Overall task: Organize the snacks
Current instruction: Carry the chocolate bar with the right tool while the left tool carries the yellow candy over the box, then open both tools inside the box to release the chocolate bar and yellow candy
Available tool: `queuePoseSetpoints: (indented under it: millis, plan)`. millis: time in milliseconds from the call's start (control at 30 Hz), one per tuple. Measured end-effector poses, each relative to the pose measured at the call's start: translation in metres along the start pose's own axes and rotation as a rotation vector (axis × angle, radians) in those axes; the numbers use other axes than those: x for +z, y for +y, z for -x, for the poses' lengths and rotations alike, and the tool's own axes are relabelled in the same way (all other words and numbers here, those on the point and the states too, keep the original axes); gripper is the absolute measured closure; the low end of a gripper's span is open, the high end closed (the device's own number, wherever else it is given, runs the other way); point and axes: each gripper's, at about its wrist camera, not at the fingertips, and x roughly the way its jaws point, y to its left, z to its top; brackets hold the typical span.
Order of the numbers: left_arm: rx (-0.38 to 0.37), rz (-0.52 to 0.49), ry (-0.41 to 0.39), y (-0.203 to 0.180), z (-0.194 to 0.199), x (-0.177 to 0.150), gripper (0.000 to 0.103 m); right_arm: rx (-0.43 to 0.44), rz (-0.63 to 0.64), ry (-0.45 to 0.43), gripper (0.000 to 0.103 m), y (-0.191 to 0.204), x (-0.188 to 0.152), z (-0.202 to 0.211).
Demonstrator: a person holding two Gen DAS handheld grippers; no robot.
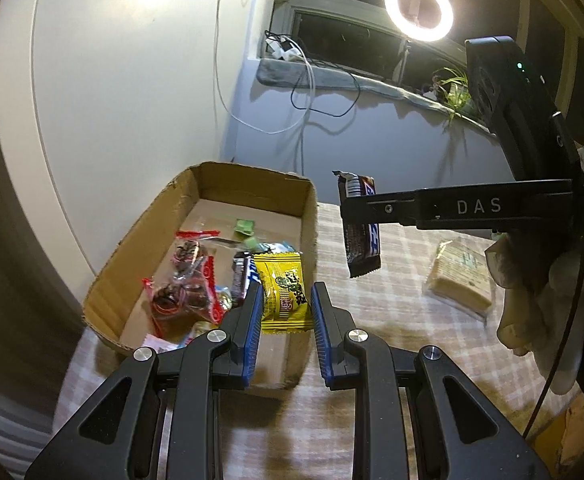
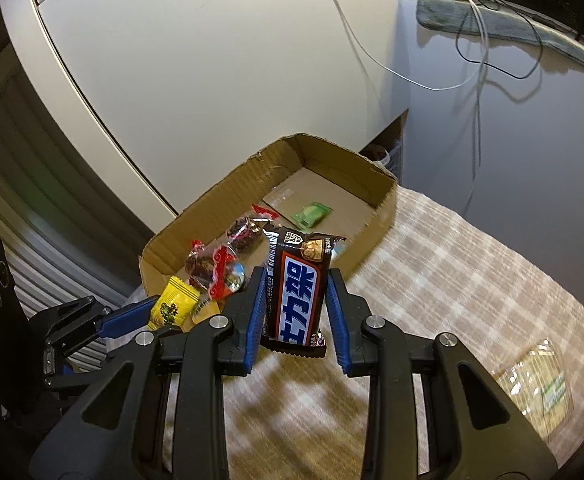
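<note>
Right hand-held gripper (image 2: 294,304): nearest the lens in its own view, clamped on the chocolate bar (image 2: 296,300), blue pads pressing the wrapper's long edges.
Chocolate bar: held upright, clear of the counter (image 2: 432,264), short of the cardboard box (image 2: 384,196) ahead. Judged light and fairly stiff inside a slick crinkly wrapper; the mid-body hold looks sound, the sealed ends would slip.
Left hand-held gripper (image 1: 285,312): closed on the yellow packet (image 1: 283,292), pads at its side edges, over the near end of the box.
Yellow packet: judged very light, soft and puffy; a hard squeeze could crush what is inside, so the flat seam edges are the better hold.
Box contents: red-trimmed clear bags (image 1: 183,280) of dark sweets, a green packet (image 2: 312,214) farther in, another dark bar (image 1: 241,276) just beside the left pad.
Wafer pack (image 1: 462,276): lying on the counter, well to the right of the box; likely brittle.
Counter: covered in a beige checked cloth, soft, little slide.
Room: white cabinet behind the box, ring light (image 1: 418,10) and cables at a dark window.
</note>
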Motion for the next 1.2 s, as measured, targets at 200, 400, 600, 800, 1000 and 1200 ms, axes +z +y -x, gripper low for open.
queuePoseSetpoints:
  millis: [200,400,600,800,1000,1200]
  plan:
    - [0.011,0.006,0.006,0.008,-0.006,0.004,0.081,0.009,0.017,0.012,0.072,0.005,0.012,-0.014]
    - [0.023,0.015,0.012,0.018,-0.013,0.009,0.081,0.015,0.037,0.026,0.072,0.009,0.021,-0.029]
    - [0.035,0.030,0.022,0.028,-0.021,0.010,0.081,0.020,0.042,0.042,0.072,0.010,0.028,-0.044]
    - [0.044,0.043,0.032,0.036,-0.027,0.010,0.081,0.018,0.041,0.059,0.072,0.009,0.034,-0.059]
    - [0.051,0.053,0.041,0.043,-0.031,0.010,0.080,0.016,0.041,0.078,0.072,0.008,0.038,-0.074]
    - [0.057,0.060,0.044,0.048,-0.033,0.010,0.079,0.015,0.045,0.086,0.072,0.008,0.041,-0.084]
